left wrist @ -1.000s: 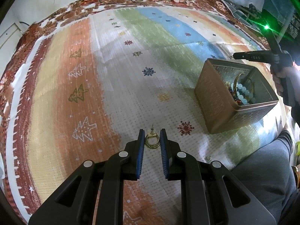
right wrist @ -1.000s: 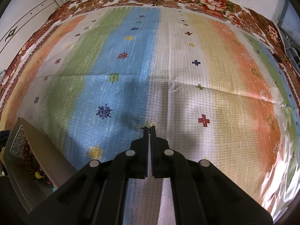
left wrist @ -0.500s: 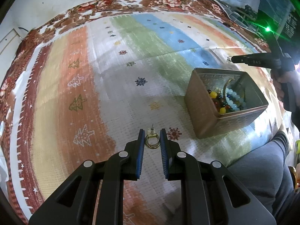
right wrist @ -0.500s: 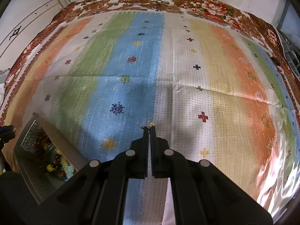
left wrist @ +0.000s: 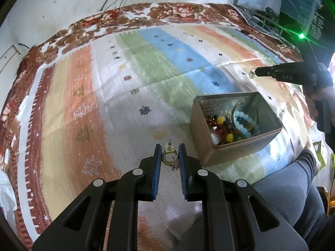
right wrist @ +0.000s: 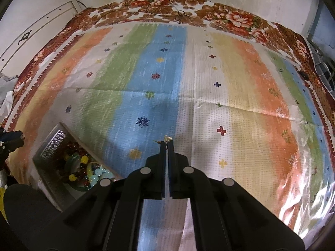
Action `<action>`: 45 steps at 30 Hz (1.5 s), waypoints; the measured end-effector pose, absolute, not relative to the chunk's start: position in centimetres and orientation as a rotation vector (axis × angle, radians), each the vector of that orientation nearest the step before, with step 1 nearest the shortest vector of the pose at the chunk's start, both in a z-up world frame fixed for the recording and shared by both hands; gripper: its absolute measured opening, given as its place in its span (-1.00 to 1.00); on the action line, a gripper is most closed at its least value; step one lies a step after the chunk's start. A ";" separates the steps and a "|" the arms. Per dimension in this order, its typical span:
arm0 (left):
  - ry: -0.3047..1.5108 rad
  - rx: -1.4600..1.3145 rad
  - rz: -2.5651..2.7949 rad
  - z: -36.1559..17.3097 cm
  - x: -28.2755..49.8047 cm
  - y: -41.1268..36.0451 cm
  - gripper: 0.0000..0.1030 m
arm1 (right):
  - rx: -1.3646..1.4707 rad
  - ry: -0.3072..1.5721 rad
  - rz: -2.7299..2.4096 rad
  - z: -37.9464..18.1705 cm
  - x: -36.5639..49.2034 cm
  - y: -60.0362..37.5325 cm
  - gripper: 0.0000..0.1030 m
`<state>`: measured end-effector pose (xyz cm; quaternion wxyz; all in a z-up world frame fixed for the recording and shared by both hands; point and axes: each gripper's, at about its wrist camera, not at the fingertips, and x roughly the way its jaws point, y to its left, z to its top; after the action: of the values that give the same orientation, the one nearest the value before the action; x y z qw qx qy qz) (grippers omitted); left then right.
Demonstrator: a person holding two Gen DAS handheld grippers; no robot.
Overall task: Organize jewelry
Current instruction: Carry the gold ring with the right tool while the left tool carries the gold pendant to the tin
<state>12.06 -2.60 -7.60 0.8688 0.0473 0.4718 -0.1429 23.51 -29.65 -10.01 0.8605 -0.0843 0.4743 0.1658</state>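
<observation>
Clearly, the left gripper (left wrist: 170, 156) clasped a gold hoop earring (left wrist: 170, 159) between its blue pads, raised over the striped mat (left wrist: 129, 96) near its front edge. To its right stood the tin box (left wrist: 211, 146) of beads; the earring should travel above that opening before any release. The right gripper (right wrist: 167, 144), jaws clenched on a small earring (right wrist: 167, 139), waited beyond the box. Since the earlier frames the box had drawn closer in both views.

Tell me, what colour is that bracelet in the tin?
Pale blue bracelet, clearest in the left wrist view.
</observation>
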 end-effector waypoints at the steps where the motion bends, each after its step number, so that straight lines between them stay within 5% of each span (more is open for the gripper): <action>1: 0.982 0.100 -0.300 -7.4 12.1 -2.7 -0.69 | -0.176 0.991 0.349 -9.8 23.3 -29.6 -0.94; 45: 0.885 0.027 -0.415 -4.3 15.7 -9.9 -0.69 | -0.128 0.948 0.530 -5.9 17.6 -25.5 -0.94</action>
<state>15.65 -9.93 -4.31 0.8830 0.0128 0.4249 -0.1992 17.61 -25.55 -5.85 0.8542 -0.0609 0.4508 0.2518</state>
